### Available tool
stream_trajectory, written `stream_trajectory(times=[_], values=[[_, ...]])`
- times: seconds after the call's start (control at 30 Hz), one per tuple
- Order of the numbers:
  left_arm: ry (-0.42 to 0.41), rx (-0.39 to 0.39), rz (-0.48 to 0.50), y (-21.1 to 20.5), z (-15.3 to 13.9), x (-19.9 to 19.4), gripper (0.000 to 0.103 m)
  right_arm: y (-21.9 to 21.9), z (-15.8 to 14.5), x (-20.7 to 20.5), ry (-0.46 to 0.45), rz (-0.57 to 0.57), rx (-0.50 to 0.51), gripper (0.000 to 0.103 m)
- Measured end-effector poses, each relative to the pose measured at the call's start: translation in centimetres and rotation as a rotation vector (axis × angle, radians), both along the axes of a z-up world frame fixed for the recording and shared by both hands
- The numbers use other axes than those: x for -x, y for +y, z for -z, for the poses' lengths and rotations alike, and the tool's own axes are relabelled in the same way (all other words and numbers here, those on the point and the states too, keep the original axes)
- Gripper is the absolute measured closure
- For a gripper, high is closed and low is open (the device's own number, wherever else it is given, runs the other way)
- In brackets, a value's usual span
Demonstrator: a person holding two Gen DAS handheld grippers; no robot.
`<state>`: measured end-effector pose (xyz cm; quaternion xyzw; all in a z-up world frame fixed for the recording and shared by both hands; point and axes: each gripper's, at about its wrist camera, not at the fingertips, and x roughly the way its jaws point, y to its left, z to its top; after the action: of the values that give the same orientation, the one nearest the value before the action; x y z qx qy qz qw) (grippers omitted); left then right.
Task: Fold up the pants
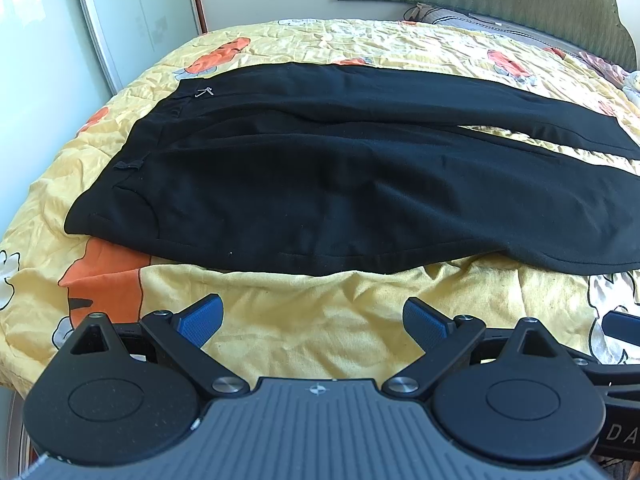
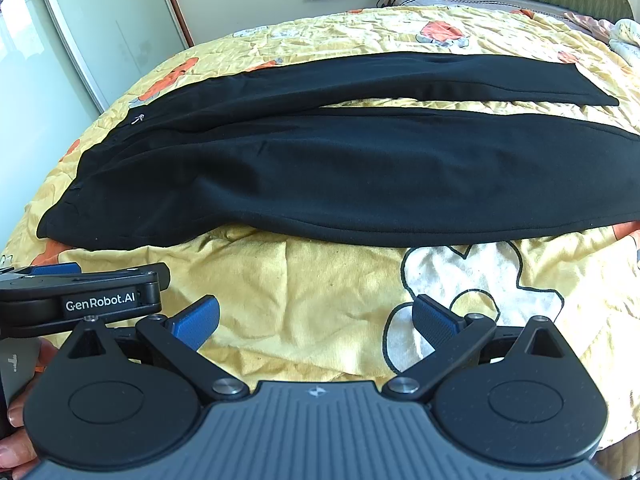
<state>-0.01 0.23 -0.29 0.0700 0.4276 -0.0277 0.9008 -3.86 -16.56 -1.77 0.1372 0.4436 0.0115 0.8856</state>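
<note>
Black pants [image 1: 320,184] laid flat across bed [image 1: 304,312], waistband toward 9 o'clock, legs running toward 3 o'clock. Legs split into a narrow V, far leg [image 2: 440,76] angled slightly away from near leg [image 2: 400,184]. Small pale tag or pin [image 1: 204,91] near waistband; cannot tell which.

Left hand-held gripper [image 1: 312,320] at 6 o'clock, jaws spread wide, nothing between blue pads [image 1: 198,324], short of near hem edge. Right hand-held gripper [image 2: 316,322] likewise spread and empty, beside the left, apart from cloth.

Handling, judged: soft knit, light, limp; likely to sag and drag on quilt [image 2: 320,280] if lifted from one point. Not fragile, not slippery. Quilt wrinkled, may bunch with cloth.

Hold, judged: pinch near-side outer seam at two points, near waistband corner [image 1: 80,224] and down the leg, both layers, then carry near leg over far.
</note>
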Motion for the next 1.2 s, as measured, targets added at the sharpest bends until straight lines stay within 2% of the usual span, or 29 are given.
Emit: stream_trajectory(times=[1.2], values=[[0.002,-0.002,0.0,-0.24,0.18,0.06,0.006,0.12,0.17,-0.09,0.003,-0.008,-0.008,0.0]])
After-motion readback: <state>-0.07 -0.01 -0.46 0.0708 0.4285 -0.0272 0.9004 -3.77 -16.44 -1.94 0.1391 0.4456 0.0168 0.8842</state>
